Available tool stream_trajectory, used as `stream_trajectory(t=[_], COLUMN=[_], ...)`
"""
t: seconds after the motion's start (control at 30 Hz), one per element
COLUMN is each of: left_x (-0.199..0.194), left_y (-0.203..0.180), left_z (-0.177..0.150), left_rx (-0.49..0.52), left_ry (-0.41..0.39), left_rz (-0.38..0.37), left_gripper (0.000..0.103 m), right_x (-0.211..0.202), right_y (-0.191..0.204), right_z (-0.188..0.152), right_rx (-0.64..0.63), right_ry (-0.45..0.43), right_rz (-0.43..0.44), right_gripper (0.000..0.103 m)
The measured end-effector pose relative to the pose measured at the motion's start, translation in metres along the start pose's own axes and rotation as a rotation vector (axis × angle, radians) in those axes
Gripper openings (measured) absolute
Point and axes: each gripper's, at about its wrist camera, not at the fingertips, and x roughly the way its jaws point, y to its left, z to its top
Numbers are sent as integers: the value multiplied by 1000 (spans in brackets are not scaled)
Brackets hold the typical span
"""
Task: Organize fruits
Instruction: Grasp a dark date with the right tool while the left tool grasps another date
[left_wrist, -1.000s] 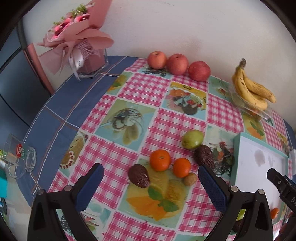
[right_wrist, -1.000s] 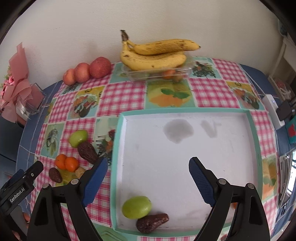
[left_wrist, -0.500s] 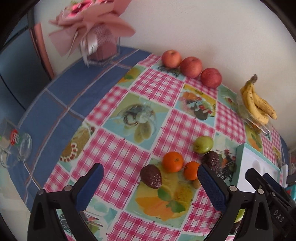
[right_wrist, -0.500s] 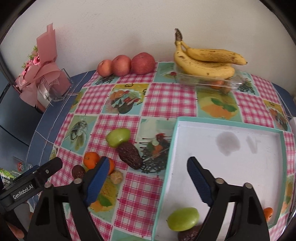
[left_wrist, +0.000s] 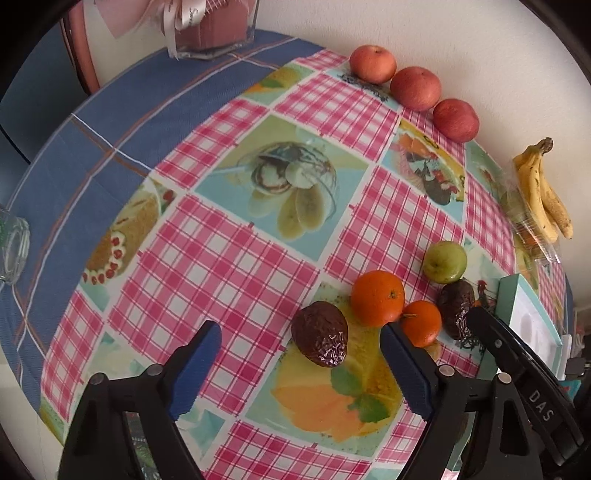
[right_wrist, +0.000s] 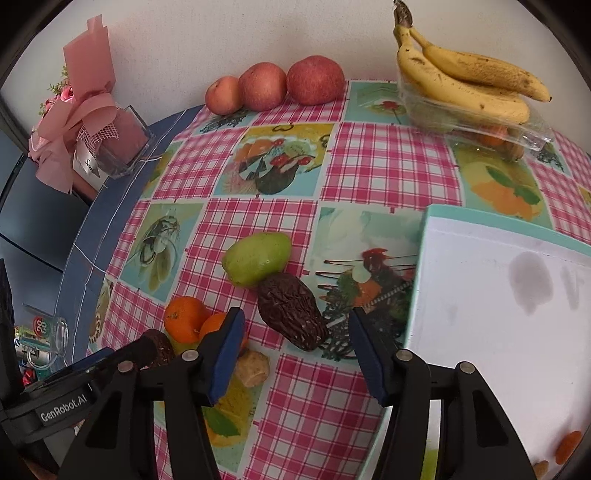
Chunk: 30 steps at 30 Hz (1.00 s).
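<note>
On the checked tablecloth lies a cluster of fruit: a dark wrinkled avocado (left_wrist: 320, 339), two oranges (left_wrist: 377, 302) (left_wrist: 422, 323), a green fruit (left_wrist: 444, 261) and a second dark avocado (left_wrist: 455, 308). My left gripper (left_wrist: 301, 338) is open, its fingers either side of the first avocado, a little short of it. In the right wrist view my right gripper (right_wrist: 295, 328) is open around the near end of the second avocado (right_wrist: 291, 310), which touches the green fruit (right_wrist: 257, 257). A small tan fruit (right_wrist: 252, 368) lies by its left finger. The white tray (right_wrist: 495, 314) is at the right.
Three red apples (right_wrist: 275, 85) line the wall at the back. Bananas (right_wrist: 461, 79) rest on a clear plastic box (right_wrist: 480, 129). A pink bouquet in a glass vase (right_wrist: 110, 144) stands at the far left; a glass mug (right_wrist: 48, 341) sits near the table's left edge.
Both grippers moved left and lower, from over the tray toward the fruit cluster. The left now frames the first avocado, the right the second. Both stayed open.
</note>
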Motion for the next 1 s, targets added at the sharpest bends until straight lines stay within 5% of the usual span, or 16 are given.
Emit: stream_trajectory(t=[0.27, 0.6, 0.73, 1.0], left_x=[15, 20, 18, 15], left_y=[1, 5, 1, -2], left_z=[-1, -2, -2, -1], left_rx=[-6, -32, -25, -24], left_ry=[42, 58, 51, 35], left_rz=[0, -26, -33, -35], left_gripper=[66, 55, 40, 38], right_x=[19, 24, 21, 8], right_y=[9, 8, 9, 7], right_z=[-3, -7, -6, -2], right_rx=[-23, -29, -31, -28], right_ry=[19, 10, 4, -15], right_rz=[-19, -17, -4, 15], right_gripper=[52, 44, 41, 39])
